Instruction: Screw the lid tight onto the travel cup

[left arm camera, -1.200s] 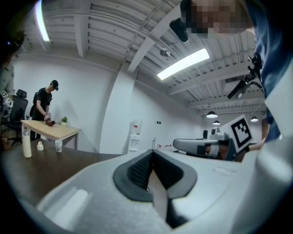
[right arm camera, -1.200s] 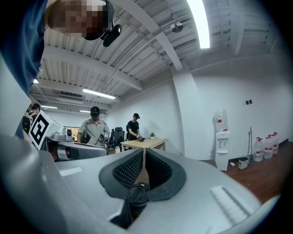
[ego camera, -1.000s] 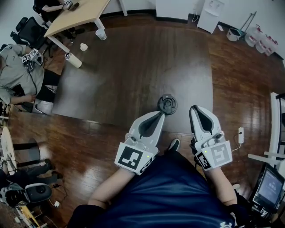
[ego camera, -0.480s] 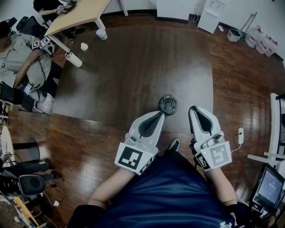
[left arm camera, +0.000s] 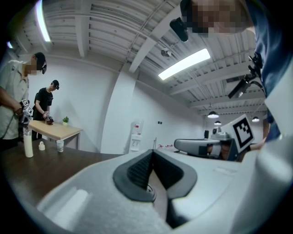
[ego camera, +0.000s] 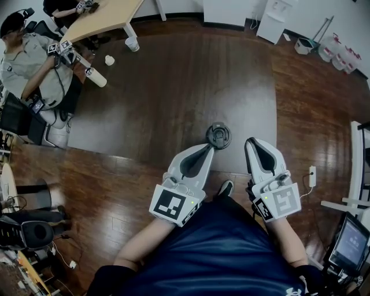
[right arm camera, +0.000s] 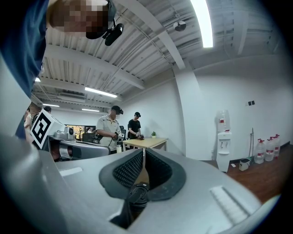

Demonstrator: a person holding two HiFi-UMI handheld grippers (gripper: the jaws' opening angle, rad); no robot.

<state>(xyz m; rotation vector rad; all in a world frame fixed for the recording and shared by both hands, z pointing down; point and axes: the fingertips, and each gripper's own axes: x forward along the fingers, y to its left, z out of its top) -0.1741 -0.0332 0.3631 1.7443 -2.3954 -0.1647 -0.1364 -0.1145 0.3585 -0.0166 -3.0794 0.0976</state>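
Note:
The travel cup (ego camera: 218,135) stands upright on the dark table (ego camera: 173,98) near its front edge, with its black lid on top. My left gripper (ego camera: 206,149) lies level just short of the cup on the left, its jaws shut with nothing between them. My right gripper (ego camera: 252,142) is level to the cup's right and apart from it, also shut and empty. In the left gripper view the left gripper (left arm camera: 152,153) has its pads meeting. From the right gripper view, the right gripper (right arm camera: 143,153) also has its pads meeting, and the lid (right arm camera: 137,194) shows below them.
A white bottle (ego camera: 95,78) and two small cups (ego camera: 132,44) stand at the table's far left. A person (ego camera: 34,58) with grippers stands there beside a light wooden table (ego camera: 104,17). Water jugs (ego camera: 341,52) are on the floor at the right.
The person at the far left has shifted up and toward the wooden table. Both my grippers and the cup have stayed where they were.

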